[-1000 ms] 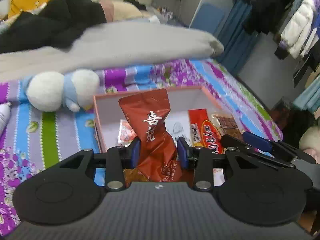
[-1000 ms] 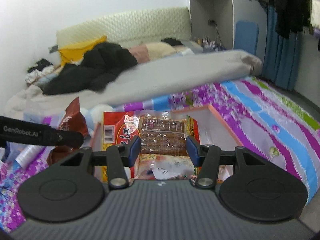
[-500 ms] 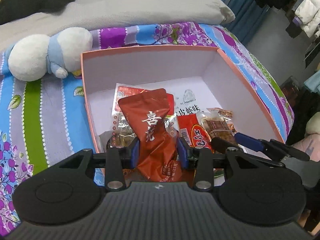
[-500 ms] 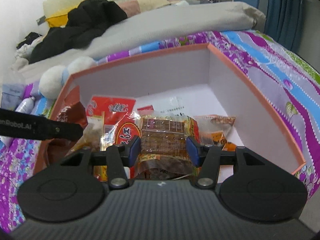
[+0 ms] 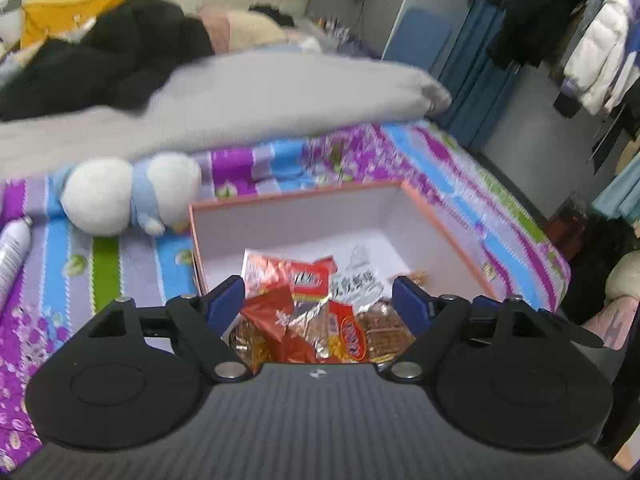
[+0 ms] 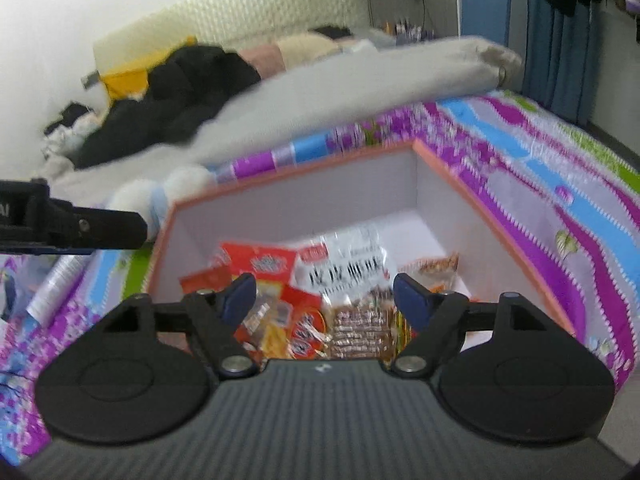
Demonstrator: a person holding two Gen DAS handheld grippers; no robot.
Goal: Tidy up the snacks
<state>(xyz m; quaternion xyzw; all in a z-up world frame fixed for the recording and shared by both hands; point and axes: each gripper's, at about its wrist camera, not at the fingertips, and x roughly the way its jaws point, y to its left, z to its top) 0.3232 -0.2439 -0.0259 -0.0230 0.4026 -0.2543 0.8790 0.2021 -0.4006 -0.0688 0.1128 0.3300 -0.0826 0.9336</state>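
An open pink-rimmed box (image 5: 444,226) (image 6: 492,216) with white inside sits on the patterned bed cover. Several snack packs lie in its near end. The dark red pack (image 5: 276,314) lies on the pile, beside a red-and-yellow pack (image 5: 352,332) and a brown pack (image 6: 360,330). A white pack with black letters (image 6: 348,268) lies further in. My left gripper (image 5: 319,300) is open and empty above the box's near edge. My right gripper (image 6: 324,296) is open and empty above the pile. The left gripper's side shows at the left of the right wrist view (image 6: 72,228).
A white and blue plush toy (image 5: 128,196) lies left of the box. A spray can (image 5: 14,248) lies at the far left. A grey quilt (image 5: 240,100) and dark clothes (image 5: 100,52) lie behind. The bed's right edge drops to the floor near hanging clothes (image 5: 592,48).
Both grippers have opened and let go: the dark red pack and the brown pack now lie in the box. Both grippers have pulled back and tilted up.
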